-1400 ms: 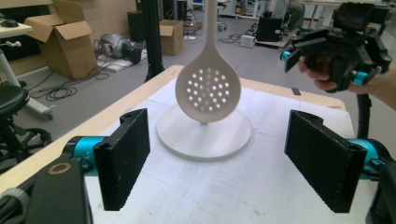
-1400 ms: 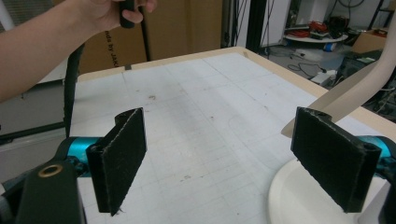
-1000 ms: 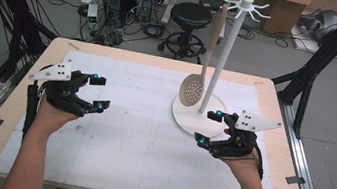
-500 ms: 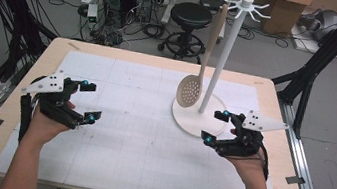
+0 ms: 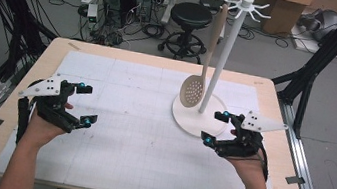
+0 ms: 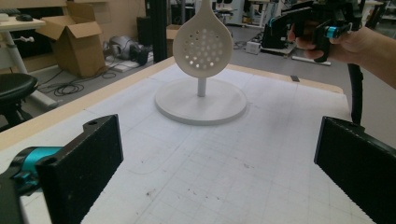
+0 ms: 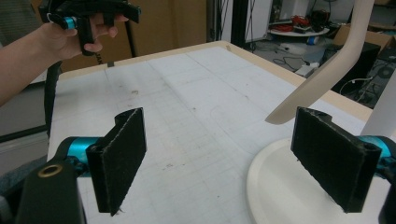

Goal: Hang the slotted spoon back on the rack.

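Hanging free on the white stand [image 5: 206,114], slotted spoon [image 5: 192,91] unheld, left gripper [image 5: 85,105] jaws just spread wider, right gripper [image 5: 216,128] jaws apart, both empty.

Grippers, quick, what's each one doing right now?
Left gripper: open, jaws just been opening, nothing between them.
Right gripper: open, holding nothing, beside the stand base.

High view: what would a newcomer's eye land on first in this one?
The white rack standing on its round base at the table's far right, with a slotted spoon hanging from one of its top hooks. Then the two open grippers low over the gridded mat: left gripper at the left, right gripper beside the base.
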Demonstrator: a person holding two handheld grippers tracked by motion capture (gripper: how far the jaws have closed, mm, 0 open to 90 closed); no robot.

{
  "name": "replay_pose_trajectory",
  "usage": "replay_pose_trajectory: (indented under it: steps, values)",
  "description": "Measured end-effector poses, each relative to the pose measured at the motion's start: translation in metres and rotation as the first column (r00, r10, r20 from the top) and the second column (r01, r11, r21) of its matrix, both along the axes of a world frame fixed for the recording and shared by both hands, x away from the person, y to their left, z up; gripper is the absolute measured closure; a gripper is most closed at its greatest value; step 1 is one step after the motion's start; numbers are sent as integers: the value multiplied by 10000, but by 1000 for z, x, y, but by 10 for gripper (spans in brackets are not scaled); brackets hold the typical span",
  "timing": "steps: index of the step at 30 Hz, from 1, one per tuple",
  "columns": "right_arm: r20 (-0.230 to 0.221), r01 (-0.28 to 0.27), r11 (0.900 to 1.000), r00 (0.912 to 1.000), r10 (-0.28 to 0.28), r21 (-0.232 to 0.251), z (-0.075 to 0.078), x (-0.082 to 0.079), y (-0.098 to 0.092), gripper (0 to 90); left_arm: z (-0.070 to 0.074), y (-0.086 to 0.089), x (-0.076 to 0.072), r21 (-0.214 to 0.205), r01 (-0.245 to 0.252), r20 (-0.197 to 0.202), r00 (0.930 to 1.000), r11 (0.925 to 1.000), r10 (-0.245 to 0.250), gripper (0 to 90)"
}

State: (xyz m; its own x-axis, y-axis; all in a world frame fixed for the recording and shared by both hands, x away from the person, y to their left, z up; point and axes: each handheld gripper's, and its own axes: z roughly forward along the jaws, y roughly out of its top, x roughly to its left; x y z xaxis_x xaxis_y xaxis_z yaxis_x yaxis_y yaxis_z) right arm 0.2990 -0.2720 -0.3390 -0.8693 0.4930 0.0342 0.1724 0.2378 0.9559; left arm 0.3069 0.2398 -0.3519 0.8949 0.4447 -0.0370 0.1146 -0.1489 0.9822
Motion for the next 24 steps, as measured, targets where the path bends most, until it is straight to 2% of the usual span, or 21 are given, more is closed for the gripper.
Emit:
replay_pose_trajectory:
  steps: [11,24]
  values:
    - [-78,-86,9999,9999,85,-79,-2,3,5,176,1,3,-4,-51,-52,59,10000,10000,52,17]
    - [-62,-133,9999,9999,132,-52,-1,3,4,176,-2,1,-3,18,-53,-78,10000,10000,53,17]
